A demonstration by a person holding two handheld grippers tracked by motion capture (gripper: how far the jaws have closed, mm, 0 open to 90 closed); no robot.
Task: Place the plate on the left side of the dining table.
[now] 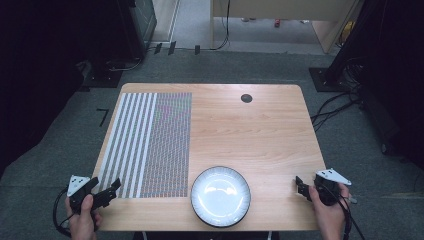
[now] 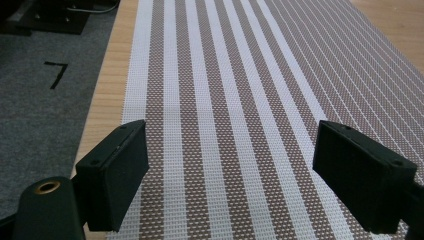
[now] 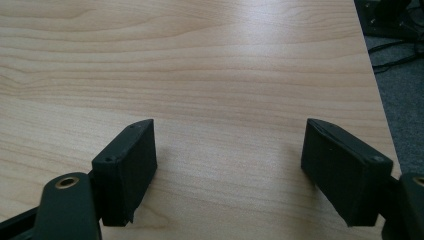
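Two tongs, left (image 1: 111, 188) and right (image 1: 299, 186), gaping, empty. Woven placemat (image 1: 150, 142): light, floppy, best pinched at its 6 o'clock edge. Plate (image 1: 220, 196) nearby, breakable.

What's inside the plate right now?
Nothing: the plate shows a bare white well with glare inside its striped rim. It sits straight on the table, just right of the mat. The wood beneath it is covered.
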